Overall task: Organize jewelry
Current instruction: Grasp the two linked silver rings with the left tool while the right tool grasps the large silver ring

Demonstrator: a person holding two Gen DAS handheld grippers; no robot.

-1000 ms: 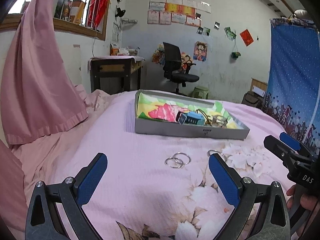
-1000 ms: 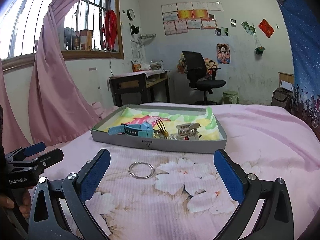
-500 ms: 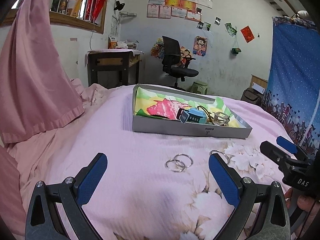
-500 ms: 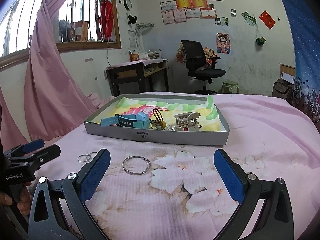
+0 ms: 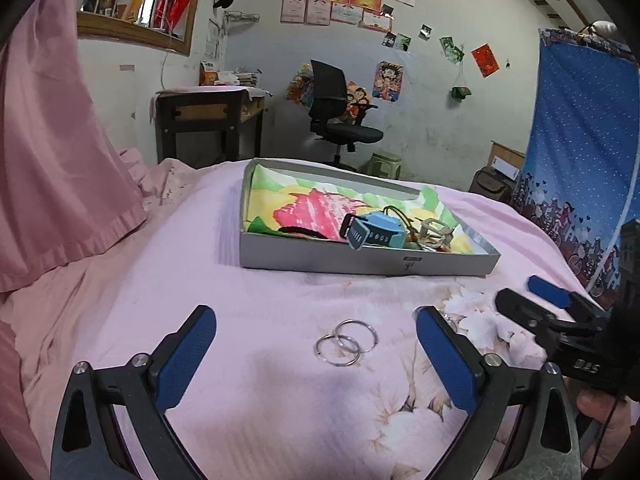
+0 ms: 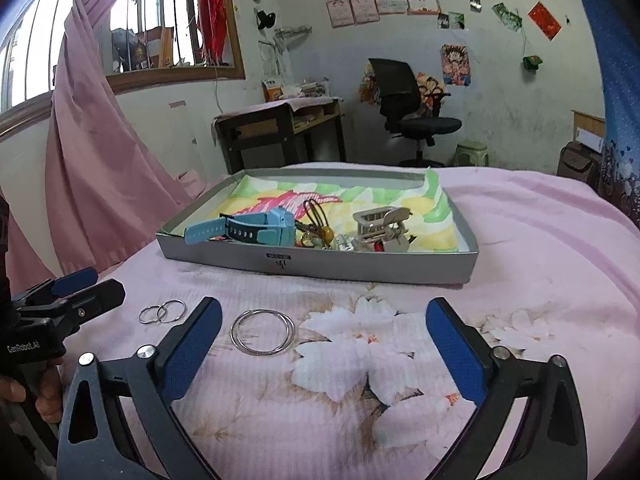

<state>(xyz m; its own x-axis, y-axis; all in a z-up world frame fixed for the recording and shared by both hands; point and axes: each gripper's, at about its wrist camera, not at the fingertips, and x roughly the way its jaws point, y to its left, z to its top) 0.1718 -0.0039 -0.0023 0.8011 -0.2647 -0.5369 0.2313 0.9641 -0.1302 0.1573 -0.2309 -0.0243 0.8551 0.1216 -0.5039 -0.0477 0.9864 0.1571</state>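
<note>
**Rings on bed, both hand-held grippers released**

Tray (image 6: 320, 270) is the landmark: shallow grey cardboard box lid on the pink bed (image 6: 540, 248), lined with a bright green, yellow and pink sheet.

Hard to make out:
- Clutter in the tray's near half is a tangle. Blue watch (image 6: 256, 230) with a rubbery perforated strap reads clearly, as does a silver claw hair clip (image 6: 380, 222). The dark loops and small gold and red bits between them can't be identified.
- Left view hides most of the large bangle: only a sliver shows behind the right-side pad. Watch is foreshortened there, strap end on.
- Each view cuts off the other gripper: fingertips and part of the body only, with a bit of the person's hand at the frame edge.

Materials, shapes:
- Large bangle (image 6: 263, 332): thin double loop of bright wire, flat on the floral print in front of the tray's near wall.
- Small ring pair (image 5: 346, 342): two thin metal hoops overlapping, flat on plain pink fabric, in front of the tray and left of the bangle.
- Gripper pads: blue, textured rubber on black frames.

Grippers:
- Left hand-held gripper (image 5: 316, 354): spread wide, nothing clamped; ring pair lies between the pads, untouched.
- Right hand-held gripper (image 6: 324, 346): jaws closing from wide, pads clear of everything; bangle lies between them, nearer the left pad.

Only the right view shows the window and the whole bangle.
</note>
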